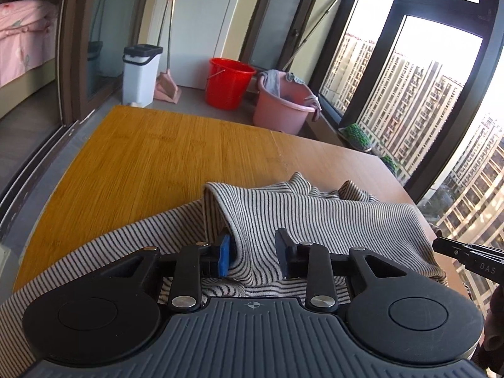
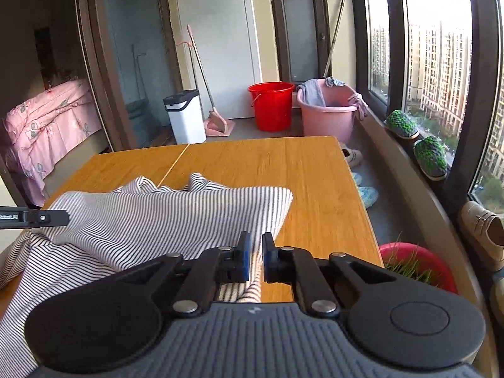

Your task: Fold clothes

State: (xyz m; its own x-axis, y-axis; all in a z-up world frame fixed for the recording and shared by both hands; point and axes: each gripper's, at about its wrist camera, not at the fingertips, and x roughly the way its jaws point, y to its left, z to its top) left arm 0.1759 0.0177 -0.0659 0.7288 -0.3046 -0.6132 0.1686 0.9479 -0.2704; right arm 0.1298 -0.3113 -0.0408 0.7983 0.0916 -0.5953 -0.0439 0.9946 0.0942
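A black-and-white striped garment [image 1: 315,217] lies rumpled on the near part of the wooden table [image 1: 157,157]. My left gripper [image 1: 253,253] stands open over its left side, with a loose fold of the cloth in the gap between the jaws. In the right wrist view the garment [image 2: 141,220] spreads left across the table [image 2: 315,189]. My right gripper [image 2: 256,258] is shut on a narrow bunch of its right edge. One finger of the right gripper [image 1: 466,258] shows at the left view's right edge. The left gripper's finger [image 2: 34,217] shows at the right view's left edge.
Beyond the table stand a red bucket [image 2: 272,105], a pink basin [image 2: 327,116] with rags, a white bin [image 2: 186,116] and a pink dustpan [image 2: 217,126]. Potted plants [image 2: 430,156] line the window sill. A red pot of grass [image 2: 415,264] sits by the table's right corner.
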